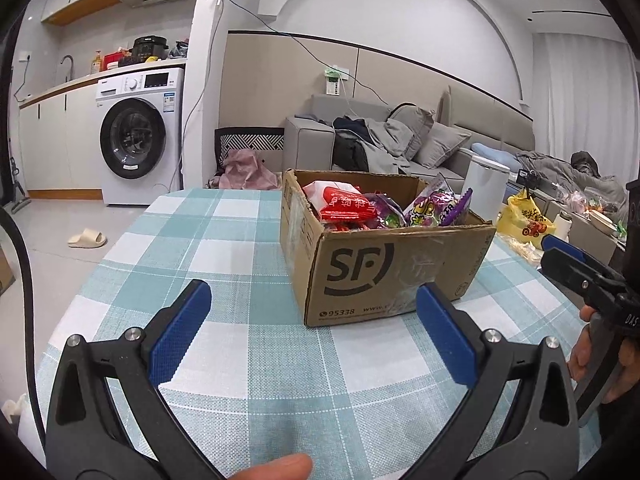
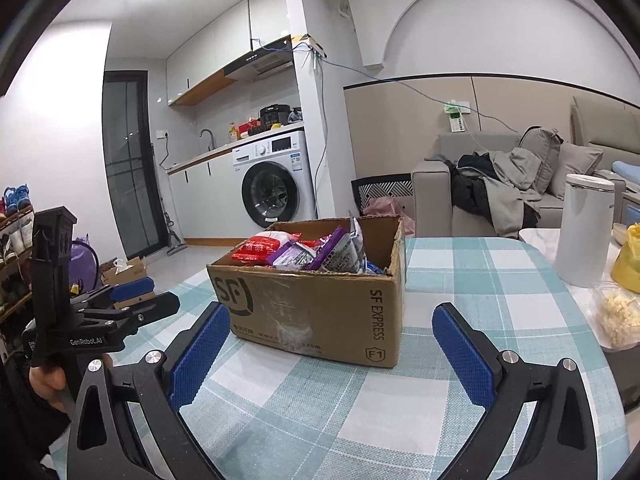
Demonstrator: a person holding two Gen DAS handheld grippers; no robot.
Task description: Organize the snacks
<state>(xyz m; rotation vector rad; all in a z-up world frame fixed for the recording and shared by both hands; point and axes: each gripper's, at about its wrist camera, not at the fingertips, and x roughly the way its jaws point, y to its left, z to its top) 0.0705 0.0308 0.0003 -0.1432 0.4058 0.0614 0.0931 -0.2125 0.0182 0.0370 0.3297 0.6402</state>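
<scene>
A brown SF cardboard box (image 1: 384, 268) stands open on the checked tablecloth (image 1: 240, 248); it also shows in the right wrist view (image 2: 316, 308). It holds several snack packets, a red one (image 1: 344, 204) and purple ones (image 1: 436, 208) among them; the red packet (image 2: 256, 249) and a purple one (image 2: 316, 254) show from the right too. My left gripper (image 1: 314, 330) is open and empty, just short of the box's near left corner. My right gripper (image 2: 332, 350) is open and empty in front of the box. Each gripper appears at the other view's edge (image 2: 132, 296) (image 1: 568, 256).
A white cylindrical container (image 2: 584, 228) stands on the table's right side. A yellow bag (image 1: 524, 220) and a clear bag of pale snacks (image 2: 616, 316) lie right of the table. A sofa with clothes (image 1: 384, 136) is behind, a washing machine (image 1: 136, 136) at the back left.
</scene>
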